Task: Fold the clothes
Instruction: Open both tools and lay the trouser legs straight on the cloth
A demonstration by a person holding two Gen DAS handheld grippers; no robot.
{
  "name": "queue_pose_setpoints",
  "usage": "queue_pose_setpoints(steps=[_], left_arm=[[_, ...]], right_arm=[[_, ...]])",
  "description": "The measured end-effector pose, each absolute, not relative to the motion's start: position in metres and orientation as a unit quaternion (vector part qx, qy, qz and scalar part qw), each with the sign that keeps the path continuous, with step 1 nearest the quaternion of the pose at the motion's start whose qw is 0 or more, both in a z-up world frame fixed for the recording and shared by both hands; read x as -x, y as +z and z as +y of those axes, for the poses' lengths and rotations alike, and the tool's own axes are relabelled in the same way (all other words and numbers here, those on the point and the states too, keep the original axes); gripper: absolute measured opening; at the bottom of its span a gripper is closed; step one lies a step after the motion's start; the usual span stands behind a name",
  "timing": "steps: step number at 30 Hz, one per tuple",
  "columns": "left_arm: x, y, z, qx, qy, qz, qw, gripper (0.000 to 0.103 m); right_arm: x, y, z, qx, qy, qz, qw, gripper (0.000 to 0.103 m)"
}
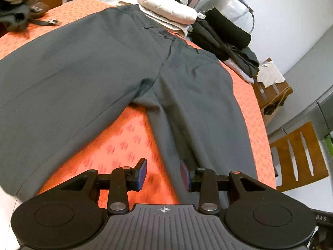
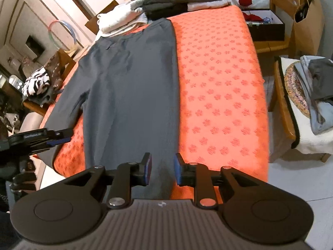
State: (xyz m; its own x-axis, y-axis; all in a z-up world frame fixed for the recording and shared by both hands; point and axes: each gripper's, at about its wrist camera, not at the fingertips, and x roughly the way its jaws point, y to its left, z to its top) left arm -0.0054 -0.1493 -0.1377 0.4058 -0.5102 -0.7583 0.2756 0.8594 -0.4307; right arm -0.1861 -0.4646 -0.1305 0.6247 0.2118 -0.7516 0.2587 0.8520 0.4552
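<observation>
Where grey trousers (image 1: pixel 104 66) lie flat, an orange patterned tablecloth (image 2: pixel 218 83), wooden chairs (image 1: pixel 299 156) alongside, both claws narrowly parted, empty

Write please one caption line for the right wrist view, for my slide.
Right gripper open above a leg of grey trousers spread flat on the orange tablecloth.

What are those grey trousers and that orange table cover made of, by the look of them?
Trousers: smooth, matte woven cloth, maybe cotton blend; they lie flat with soft creases. Cover: thicker fabric with a repeated flower pattern, possibly terry or jacquard; too blurred to tell.
</observation>
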Motion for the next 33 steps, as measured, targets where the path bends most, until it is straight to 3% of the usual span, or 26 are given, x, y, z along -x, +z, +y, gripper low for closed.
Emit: queue_pose_setpoints(steps=[10,15,22,29,32,33], left_arm=[[-0.041,-0.139,-0.145,0.102,-0.204,0.486,0.843,0.037],[-0.049,-0.137,-0.142,0.040,-0.173,0.460,0.870,0.038],[-0.059,-0.129,-0.159,-0.118,-0.263,0.419,0.861,0.052],[-0.070,-0.142,-0.169,-0.259,-0.364,0.375,0.812,0.053],[-0.078,-0.145,-0.162,-0.289,-0.386,0.357,0.800,0.015],[-0.082,-0.146,-0.159,-0.296,-0.388,0.354,0.798,0.012]], right_arm=[[0.158,-0.112,-0.407,-0.257,0.066,0.416,0.870,0.027],[0.166,-0.115,-0.381,-0.248,0.063,0.413,0.874,0.027],[0.184,-0.123,-0.348,-0.264,0.005,0.406,0.875,0.031],[0.187,-0.134,-0.286,-0.268,-0.099,0.394,0.874,0.038],[0.180,-0.141,-0.259,-0.244,-0.152,0.391,0.874,0.038],[0.179,-0.144,-0.253,-0.235,-0.171,0.392,0.873,0.038]])
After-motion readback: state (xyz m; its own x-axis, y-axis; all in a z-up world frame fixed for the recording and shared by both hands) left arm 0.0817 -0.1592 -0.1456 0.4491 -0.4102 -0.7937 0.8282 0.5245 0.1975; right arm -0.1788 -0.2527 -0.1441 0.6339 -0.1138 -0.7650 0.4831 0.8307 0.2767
